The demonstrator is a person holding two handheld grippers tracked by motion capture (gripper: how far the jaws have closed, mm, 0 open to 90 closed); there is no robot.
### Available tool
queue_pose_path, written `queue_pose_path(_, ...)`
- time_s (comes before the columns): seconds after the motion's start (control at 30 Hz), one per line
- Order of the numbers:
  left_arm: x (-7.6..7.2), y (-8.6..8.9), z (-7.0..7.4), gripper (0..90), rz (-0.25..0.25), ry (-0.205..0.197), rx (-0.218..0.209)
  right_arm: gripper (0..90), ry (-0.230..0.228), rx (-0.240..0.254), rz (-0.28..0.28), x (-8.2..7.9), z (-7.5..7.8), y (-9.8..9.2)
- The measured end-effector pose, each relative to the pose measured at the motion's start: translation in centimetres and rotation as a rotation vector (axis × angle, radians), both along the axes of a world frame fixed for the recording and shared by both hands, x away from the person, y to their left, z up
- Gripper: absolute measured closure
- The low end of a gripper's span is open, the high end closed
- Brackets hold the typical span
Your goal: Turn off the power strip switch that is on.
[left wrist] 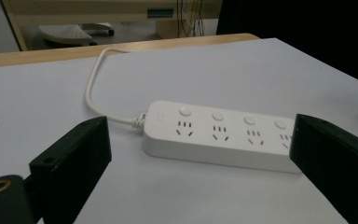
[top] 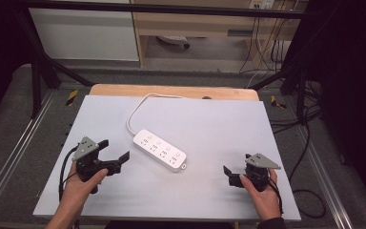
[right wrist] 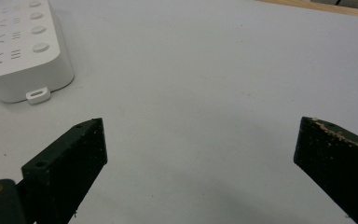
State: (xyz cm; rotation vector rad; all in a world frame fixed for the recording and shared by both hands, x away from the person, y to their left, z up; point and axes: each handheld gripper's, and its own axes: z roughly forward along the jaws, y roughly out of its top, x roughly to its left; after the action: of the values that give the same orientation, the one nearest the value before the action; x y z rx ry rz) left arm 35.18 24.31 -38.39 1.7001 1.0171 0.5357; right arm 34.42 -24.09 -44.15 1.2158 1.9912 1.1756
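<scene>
A white power strip (top: 160, 150) with several sockets and round buttons lies at an angle in the middle of the pale mat (top: 219, 119). Its white cord (top: 134, 113) loops toward the far edge. My left gripper (top: 116, 149) stands open just left of the strip, a hand around it. In the left gripper view the strip (left wrist: 219, 135) lies beyond the spread jaws of this gripper (left wrist: 200, 126), apart from them. My right gripper (top: 237, 163) is open near the front right, with bare mat between its jaws (right wrist: 203, 128). The strip's end (right wrist: 23, 51) sits off to its upper left.
A wooden table edge (top: 171, 90) shows beyond the mat. Black frame legs (top: 40, 71) stand at both far corners, and cables (top: 310, 143) trail on the floor to the right. Shelving (top: 195, 28) stands behind the table.
</scene>
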Motion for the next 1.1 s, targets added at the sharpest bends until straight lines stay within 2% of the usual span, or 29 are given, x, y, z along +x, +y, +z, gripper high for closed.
queue_pose_path(0.33,1.3,-1.6,0.9,5.4,-0.028,-0.016,0.009,3.4,0.003,0.002,0.0,0.0,0.0,0.0)
queue_pose_path(0.37,1.6,-2.0,1.0,5.6,-0.029,-0.011,-0.002,3.4,0.002,0.004,0.001,0.0,0.0,0.0)
queue_pose_path(0.57,2.5,-3.1,0.8,6.3,-0.031,-0.001,0.004,3.4,-0.004,0.013,0.004,0.0,0.1,-0.1)
queue_pose_path(0.77,3.4,-3.7,0.5,7.3,-0.027,0.009,-0.022,3.3,-0.009,0.015,0.006,0.0,0.2,-0.1)
queue_pose_path(1.03,4.3,-4.7,0.1,7.6,-0.032,0.019,-0.003,3.3,-0.014,0.018,0.008,-0.2,0.3,-0.1)
queue_pose_path(1.1,4.6,-5.0,-0.1,7.6,-0.031,0.015,0.017,3.2,-0.014,0.02,0.007,-0.2,0.4,-0.1)
